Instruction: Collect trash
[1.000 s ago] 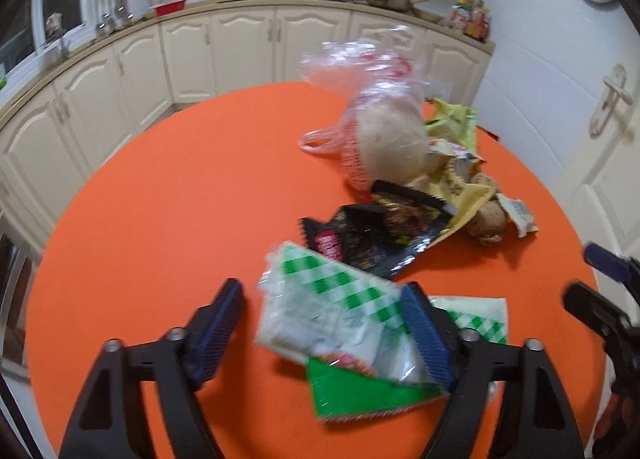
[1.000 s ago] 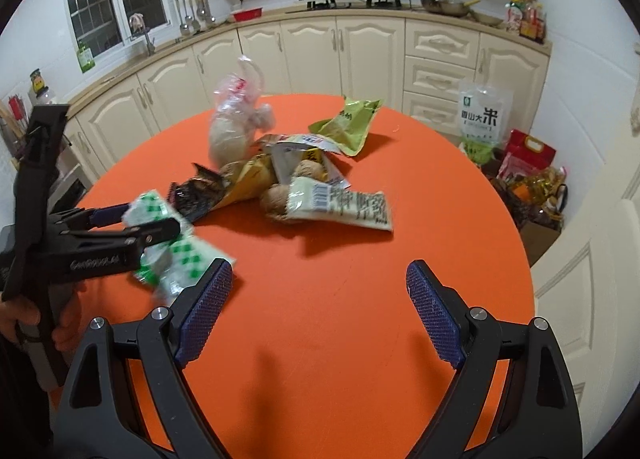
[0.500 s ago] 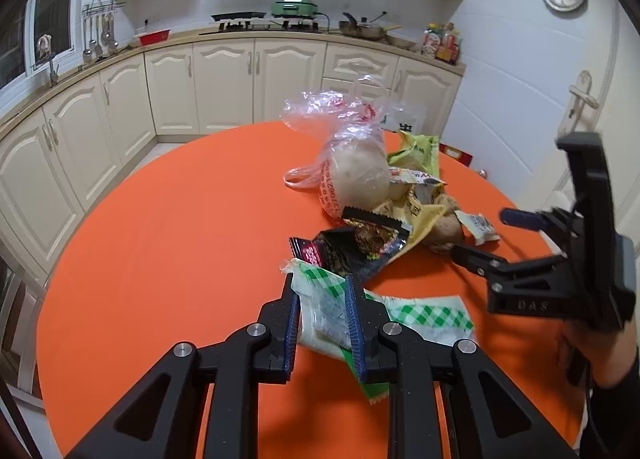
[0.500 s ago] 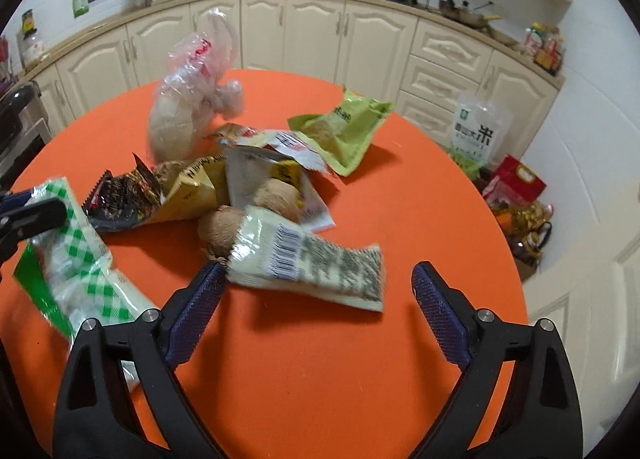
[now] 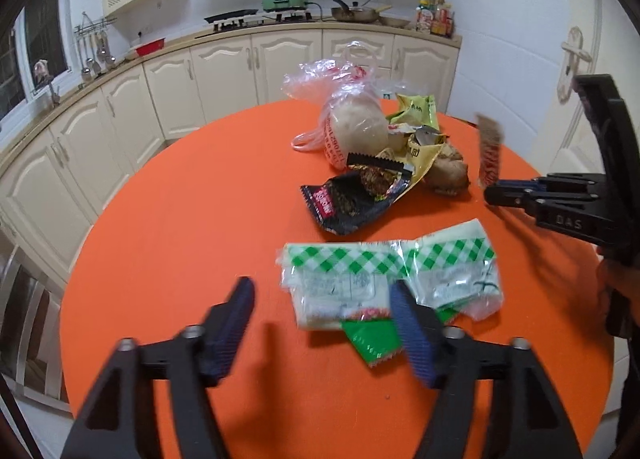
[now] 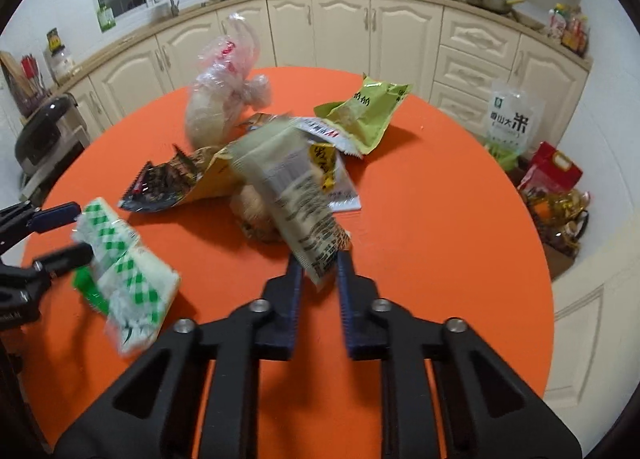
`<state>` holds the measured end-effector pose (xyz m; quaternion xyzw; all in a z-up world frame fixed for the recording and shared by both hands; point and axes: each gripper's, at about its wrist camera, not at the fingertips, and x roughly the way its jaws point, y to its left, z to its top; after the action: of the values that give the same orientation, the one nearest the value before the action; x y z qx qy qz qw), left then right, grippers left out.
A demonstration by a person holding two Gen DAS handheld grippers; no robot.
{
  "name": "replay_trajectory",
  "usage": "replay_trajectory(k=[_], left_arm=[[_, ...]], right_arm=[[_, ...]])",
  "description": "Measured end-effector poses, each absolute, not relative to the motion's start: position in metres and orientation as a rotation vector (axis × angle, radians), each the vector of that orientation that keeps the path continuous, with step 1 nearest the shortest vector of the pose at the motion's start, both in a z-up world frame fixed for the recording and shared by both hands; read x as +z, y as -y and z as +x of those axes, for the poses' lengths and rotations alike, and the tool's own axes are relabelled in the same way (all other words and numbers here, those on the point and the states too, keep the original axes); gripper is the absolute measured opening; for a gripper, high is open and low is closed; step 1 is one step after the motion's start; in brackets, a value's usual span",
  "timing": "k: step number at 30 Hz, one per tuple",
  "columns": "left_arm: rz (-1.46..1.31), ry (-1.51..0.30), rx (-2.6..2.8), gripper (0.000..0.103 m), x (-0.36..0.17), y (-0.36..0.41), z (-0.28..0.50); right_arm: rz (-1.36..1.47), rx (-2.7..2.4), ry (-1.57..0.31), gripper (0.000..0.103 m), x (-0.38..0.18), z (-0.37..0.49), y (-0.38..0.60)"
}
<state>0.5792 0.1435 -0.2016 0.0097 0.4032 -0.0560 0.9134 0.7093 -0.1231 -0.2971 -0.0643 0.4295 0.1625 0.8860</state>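
Observation:
Wrappers lie on a round orange table [image 5: 192, 195]. My left gripper [image 5: 324, 323] is open; the green-checked wrapper [image 5: 384, 275] lies on the table by its right finger, and shows in the right wrist view [image 6: 124, 271]. My right gripper [image 6: 318, 275] is shut on a pale barcode wrapper [image 6: 296, 199] and holds it lifted; it also shows in the left wrist view [image 5: 490, 151]. A black snack bag [image 5: 352, 199], a yellow wrapper [image 5: 420, 151], a clear plastic bag [image 5: 352, 119], a green bag [image 6: 364, 111] and brown lumps [image 5: 448, 175] form a pile.
Cream kitchen cabinets [image 5: 224, 75] ring the table at the back. A rice bag [image 6: 510, 119] and red packages [image 6: 556, 171] stand on the floor at the right. A door [image 5: 576, 71] is at the right.
My left gripper has opened and released the green-checked wrapper onto the table. My right gripper has closed on the pale barcode wrapper and lifted it.

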Motion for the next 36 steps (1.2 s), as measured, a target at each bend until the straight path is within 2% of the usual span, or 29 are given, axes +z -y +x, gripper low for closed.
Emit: replay_trajectory(k=[2, 4, 8, 16, 18, 21, 30, 33, 36], left_arm=[[-0.001, -0.84, -0.1, 0.075, -0.203, -0.149, 0.579], [-0.031, -0.847, -0.076, 0.075, -0.204, -0.155, 0.579], [-0.073, -0.86, -0.084, 0.075, -0.204, -0.163, 0.578], [-0.156, -0.899, -0.071, 0.08, -0.212, -0.159, 0.598], [-0.158, -0.885, -0.056, 0.077, -0.211, -0.157, 0.6], [-0.186, -0.869, -0.076, 0.059, -0.209, -0.156, 0.602], [-0.23, -0.841, -0.172, 0.059, -0.206, -0.165, 0.588], [-0.201, -0.854, -0.06, 0.058, -0.21, -0.175, 0.585], [-0.227, -0.873, -0.042, 0.062, -0.212, -0.186, 0.583]], right_arm=[[-0.109, 0.372, -0.907, 0.008, -0.297, 0.703, 0.12], [-0.082, 0.411, -0.9, 0.006, -0.296, 0.694, 0.118], [0.012, 0.52, -0.898, 0.005, -0.291, 0.679, 0.111], [-0.006, 0.533, -0.937, 0.006, -0.302, 0.676, 0.092], [-0.01, 0.526, -0.946, 0.007, -0.305, 0.676, 0.091], [0.009, 0.544, -0.952, 0.008, -0.306, 0.675, 0.091], [0.002, 0.54, -0.961, 0.008, -0.311, 0.684, 0.081], [0.016, 0.582, -0.969, 0.008, -0.315, 0.684, 0.074], [-0.046, 0.56, -0.963, 0.01, -0.312, 0.681, 0.063]])
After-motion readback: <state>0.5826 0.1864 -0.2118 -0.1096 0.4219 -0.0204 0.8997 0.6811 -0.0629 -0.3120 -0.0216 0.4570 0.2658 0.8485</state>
